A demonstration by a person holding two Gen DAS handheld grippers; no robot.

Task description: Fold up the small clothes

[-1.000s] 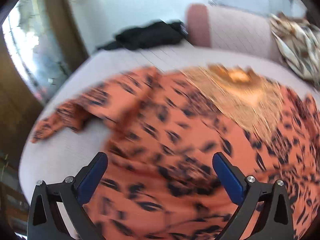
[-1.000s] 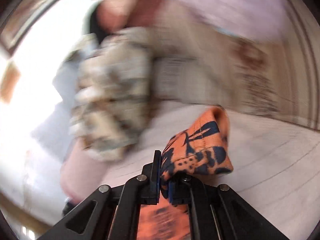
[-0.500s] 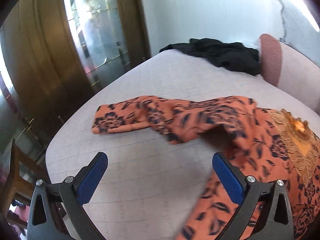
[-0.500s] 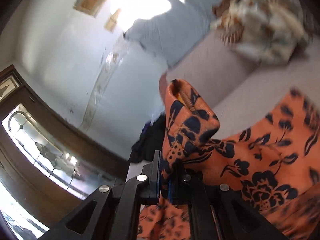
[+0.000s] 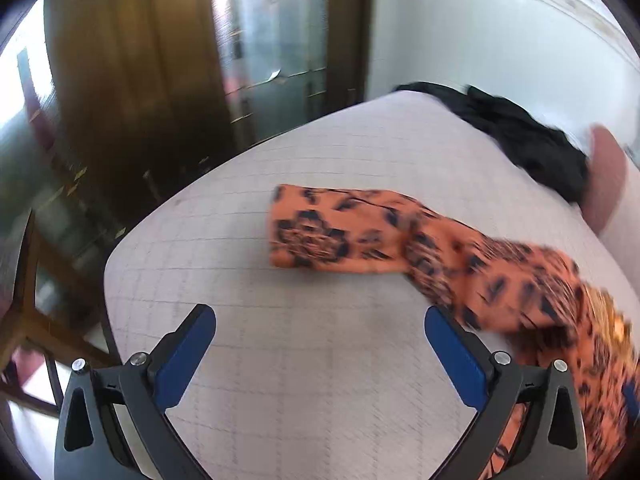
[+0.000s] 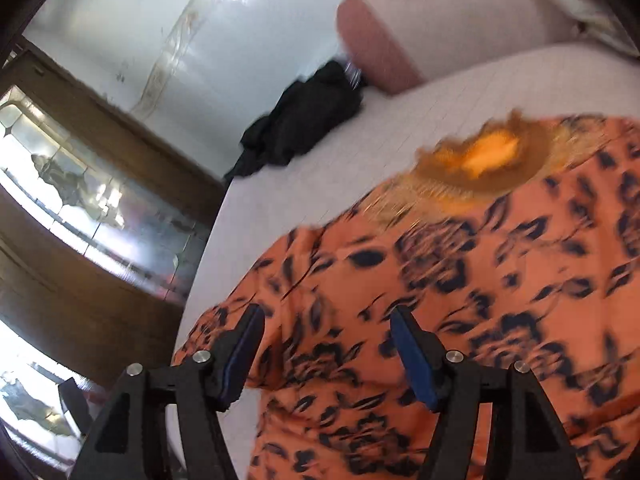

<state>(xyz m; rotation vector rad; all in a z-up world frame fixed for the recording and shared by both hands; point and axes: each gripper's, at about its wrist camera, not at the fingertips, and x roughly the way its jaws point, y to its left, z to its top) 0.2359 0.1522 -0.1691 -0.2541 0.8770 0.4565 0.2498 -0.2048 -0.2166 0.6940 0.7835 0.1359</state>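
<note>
An orange top with a black flower print [image 6: 480, 280] lies spread on the pale quilted bed [image 5: 320, 360]. Its neck has gold embroidery [image 6: 488, 160]. In the left wrist view one sleeve [image 5: 340, 232] stretches out to the left across the bed. My left gripper [image 5: 320, 332] is open and empty, above bare bed just short of the sleeve. My right gripper [image 6: 326, 332] is open and empty, right over the top's near part.
A black garment [image 5: 528, 140] lies bunched at the bed's far edge, next to a pink bolster [image 6: 376, 40]. A wooden door with glass panels [image 5: 260, 60] stands past the bed's left edge. A wooden chair frame [image 5: 24, 320] stands lower left.
My right gripper has opened and let go of the orange fabric, which now lies flat. My left gripper has swung left, from over the top's body to the sleeve end.
</note>
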